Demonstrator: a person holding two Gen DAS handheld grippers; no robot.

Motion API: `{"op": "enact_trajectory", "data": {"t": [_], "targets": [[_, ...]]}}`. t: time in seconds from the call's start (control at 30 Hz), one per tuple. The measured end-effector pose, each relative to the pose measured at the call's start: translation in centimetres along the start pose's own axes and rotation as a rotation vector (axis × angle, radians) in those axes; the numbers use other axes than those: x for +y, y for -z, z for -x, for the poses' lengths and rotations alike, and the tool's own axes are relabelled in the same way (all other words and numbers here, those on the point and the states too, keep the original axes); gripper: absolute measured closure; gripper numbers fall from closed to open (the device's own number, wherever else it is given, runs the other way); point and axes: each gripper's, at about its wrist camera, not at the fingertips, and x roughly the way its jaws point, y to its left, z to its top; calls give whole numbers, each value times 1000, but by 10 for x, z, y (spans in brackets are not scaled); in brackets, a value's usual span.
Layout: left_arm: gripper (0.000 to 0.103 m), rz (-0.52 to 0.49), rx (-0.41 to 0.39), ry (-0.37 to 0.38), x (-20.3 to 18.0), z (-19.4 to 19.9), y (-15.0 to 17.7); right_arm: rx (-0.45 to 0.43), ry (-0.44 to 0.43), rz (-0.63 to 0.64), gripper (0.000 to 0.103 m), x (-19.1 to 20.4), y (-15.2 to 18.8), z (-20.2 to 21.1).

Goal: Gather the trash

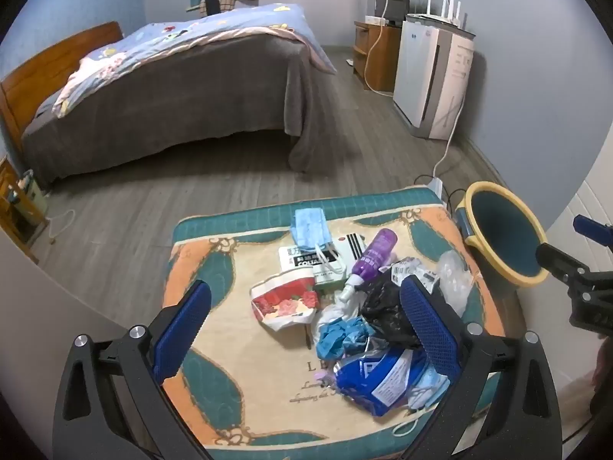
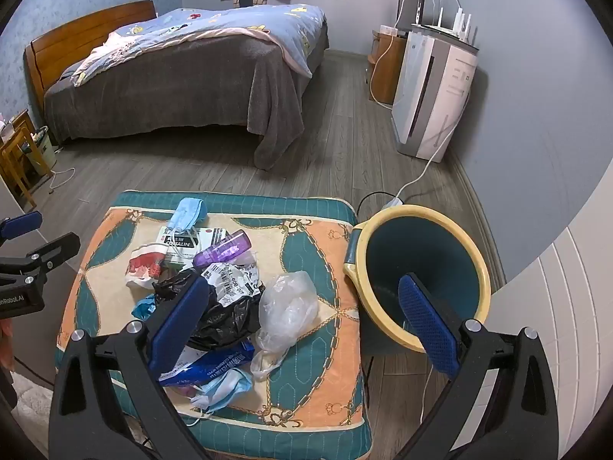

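Surface: patterned cushion (image 2: 318, 230), trash pile on it
Bin (image 2: 425, 264): right of cushion
Left gripper (image 1: 302, 329): tongs apart, empty
Right gripper (image 2: 302, 329): tongs apart, empty

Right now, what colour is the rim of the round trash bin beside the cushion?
Pale yellow rim, dark teal inside; the right wrist view shows it best.

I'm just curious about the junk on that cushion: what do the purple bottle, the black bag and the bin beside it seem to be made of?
Purple bottle: probably plastic, see-through and glossy, judging by its shine.
Black bag: thin plastic film, crumpled into shiny creases.
Bin: likely hard plastic, with a smooth, matte yellow rim and a dark teal inside.
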Motion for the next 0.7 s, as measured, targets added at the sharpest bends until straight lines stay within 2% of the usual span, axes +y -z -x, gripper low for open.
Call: {"op": "enact_trajectory", "data": {"t": [0.7], "targets": [[5, -6, 1, -9, 0, 0, 0, 6, 1, -1, 6, -2, 0, -1]]}}
